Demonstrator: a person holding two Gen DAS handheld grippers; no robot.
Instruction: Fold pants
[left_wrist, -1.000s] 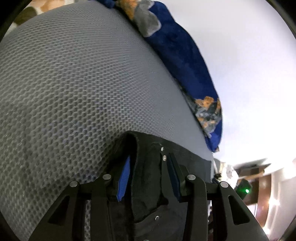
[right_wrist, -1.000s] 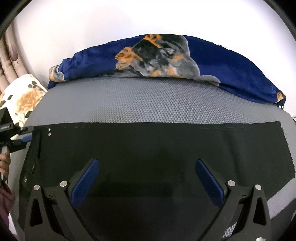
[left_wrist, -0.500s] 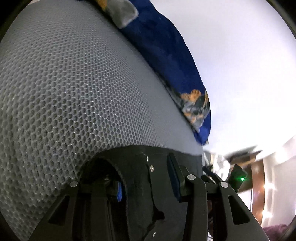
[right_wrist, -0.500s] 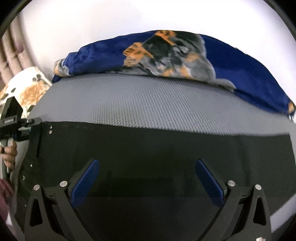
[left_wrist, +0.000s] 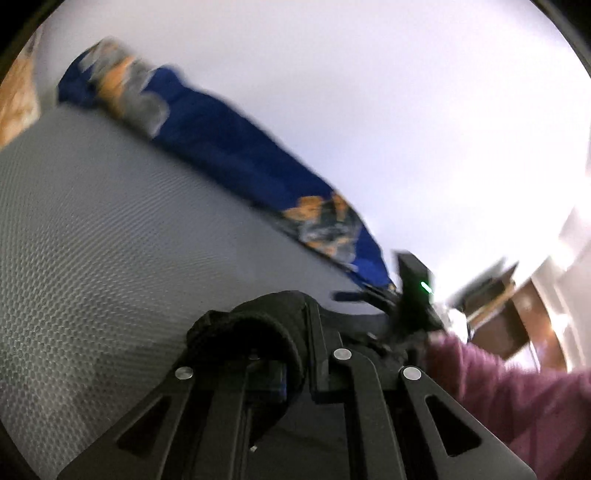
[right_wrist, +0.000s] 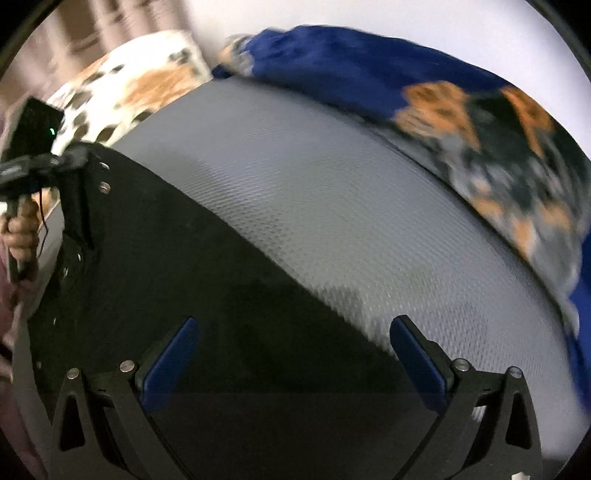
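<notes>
My left tongs (left_wrist: 295, 354) have just been closing and now pinch the pants (right_wrist: 207, 280) at the waistband; right tongs (right_wrist: 291, 354) gape wide, empty. Risk: thin bite slips as I lift, or the unheld legs drag crooked across the grey mesh mattress (right_wrist: 332, 192).

A grey mesh mattress (right_wrist: 369, 206) is backed by a white wall (left_wrist: 369, 110). A blue blanket (right_wrist: 369, 74) and floral pillow (right_wrist: 140, 85) are seen along its far edge. Brown furniture (left_wrist: 517, 317) is noted at right.

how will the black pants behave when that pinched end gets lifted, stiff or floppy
Likely floppy: the black pants lie flat on the grey mesh surface, and the end pinched by the left gripper curls over its jaws. Probably light, since a small pinch bunches the cloth. The free length may drag along the mesh; the right gripper hangs open above it.
</notes>
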